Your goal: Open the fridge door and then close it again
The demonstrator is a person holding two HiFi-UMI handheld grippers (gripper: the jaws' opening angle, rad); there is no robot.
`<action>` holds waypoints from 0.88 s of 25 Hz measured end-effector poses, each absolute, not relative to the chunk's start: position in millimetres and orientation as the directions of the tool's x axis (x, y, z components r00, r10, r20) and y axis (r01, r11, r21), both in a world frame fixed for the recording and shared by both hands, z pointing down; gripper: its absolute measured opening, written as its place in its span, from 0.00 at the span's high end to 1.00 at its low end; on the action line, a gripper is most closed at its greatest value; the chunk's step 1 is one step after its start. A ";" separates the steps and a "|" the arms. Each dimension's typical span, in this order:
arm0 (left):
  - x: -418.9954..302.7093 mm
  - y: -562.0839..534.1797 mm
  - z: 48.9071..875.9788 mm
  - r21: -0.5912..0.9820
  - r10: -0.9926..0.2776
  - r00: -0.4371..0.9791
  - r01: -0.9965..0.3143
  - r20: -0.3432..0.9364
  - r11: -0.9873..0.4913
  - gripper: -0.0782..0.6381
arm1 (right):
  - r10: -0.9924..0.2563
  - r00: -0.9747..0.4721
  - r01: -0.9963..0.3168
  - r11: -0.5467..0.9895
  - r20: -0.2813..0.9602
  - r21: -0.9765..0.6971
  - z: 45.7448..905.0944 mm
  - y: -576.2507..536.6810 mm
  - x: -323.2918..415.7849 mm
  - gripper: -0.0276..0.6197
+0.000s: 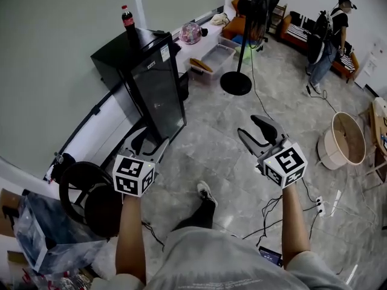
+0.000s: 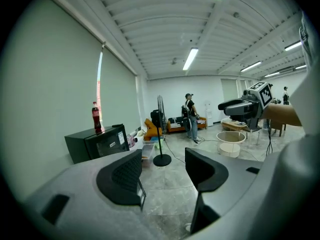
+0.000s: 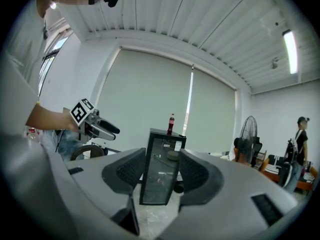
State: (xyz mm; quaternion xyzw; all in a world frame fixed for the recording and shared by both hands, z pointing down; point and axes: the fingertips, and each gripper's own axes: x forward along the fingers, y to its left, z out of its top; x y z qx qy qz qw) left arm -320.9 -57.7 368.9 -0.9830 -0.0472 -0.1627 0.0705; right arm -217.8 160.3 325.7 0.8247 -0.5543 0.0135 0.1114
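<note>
- We see the fridge [image 1: 151, 86], a small black one with a glass door, standing on the floor against the grey wall, a cola bottle [image 1: 127, 18] upright on its top.
- We judge its door to be shut and flush, so neither the opening nor the closing appears done; the whole task is left.
- The left hand-held gripper [image 1: 150, 142] is near the fridge's lower front but not touching it, its jaws apart with nothing between them.
- The right hand-held gripper [image 1: 248, 125] is well apart from the fridge, its jaws likewise spread and empty; its own view frames the fridge [image 3: 161, 169] beyond them, out of reach.
- The floor [image 1: 211, 156] is glossy pale stone tile, crossed by loose cables.
- Around the room we note a standing fan [image 1: 237, 80], a clear plastic bin [image 1: 213, 59], an orange sofa, a round pale tub [image 1: 344, 139] and a second person [image 1: 329, 41] at the far end.
</note>
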 end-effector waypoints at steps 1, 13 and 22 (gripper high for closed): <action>-311.2 -61.6 374.3 -0.117 0.068 0.941 0.113 0.333 -0.987 0.55 | -0.915 0.376 -0.923 -0.355 0.144 0.150 328.0 157.0 -207.9 0.64; -174.0 -165.4 418.2 -0.082 -0.044 0.917 -0.012 0.397 -0.997 0.55 | -0.952 0.218 -0.976 -0.210 0.214 0.061 363.0 46.0 -50.7 0.65; -107.1 -243.3 426.7 -0.078 -0.161 0.911 -0.142 0.379 -0.987 0.55 | -0.972 0.114 -0.991 -0.096 0.205 0.093 358.7 -49.2 39.2 0.62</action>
